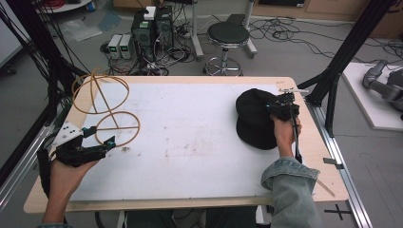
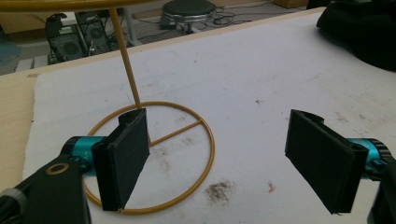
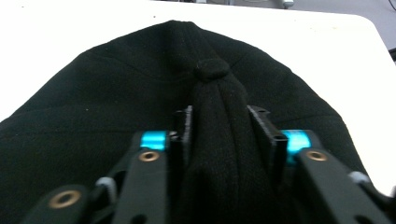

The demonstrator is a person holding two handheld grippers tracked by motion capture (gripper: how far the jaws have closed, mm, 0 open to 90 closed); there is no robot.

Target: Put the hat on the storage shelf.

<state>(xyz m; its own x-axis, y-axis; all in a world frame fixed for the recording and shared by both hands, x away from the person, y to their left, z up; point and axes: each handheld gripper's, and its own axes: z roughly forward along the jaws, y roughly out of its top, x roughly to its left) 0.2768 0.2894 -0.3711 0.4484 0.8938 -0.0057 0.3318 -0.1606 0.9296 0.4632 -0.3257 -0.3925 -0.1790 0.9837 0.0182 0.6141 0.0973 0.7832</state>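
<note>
White padding covers the tabletop [image 1: 190,137], with bare wood along its edges and a cluttered floor of cables, boxes and a stool [image 1: 228,35] beyond the far side.

My right tool [image 3: 219,126] has its jaws closed on a ridge of black fabric just below the button at the crown of a black cap [image 3: 116,107]. In the high view that cap [image 1: 254,118] lies toward three o'clock on the tabletop, with the right tool [image 1: 283,110] on its near right side. I judge it light and soft: the cloth bunches between the jaws, so it will sag and fold when raised rather than hold shape. A pinch near the crown looks secure enough, though the brim, which I cannot make out clearly, would probably be the stiffer place to hold.

My left tool [image 2: 215,158] is wide open and holds nothing, its jaws straddling the near edge of the base ring of a yellow wire stand [image 2: 154,154]. From above, the left tool [image 1: 95,142] sits toward nine o'clock, and the stand [image 1: 107,109] rises to a rounded hoop frame at about ten o'clock. It looks thin, rigid and easy to tip.

Between cap and stand the padding is open; nothing blocks a straight carry across.
</note>
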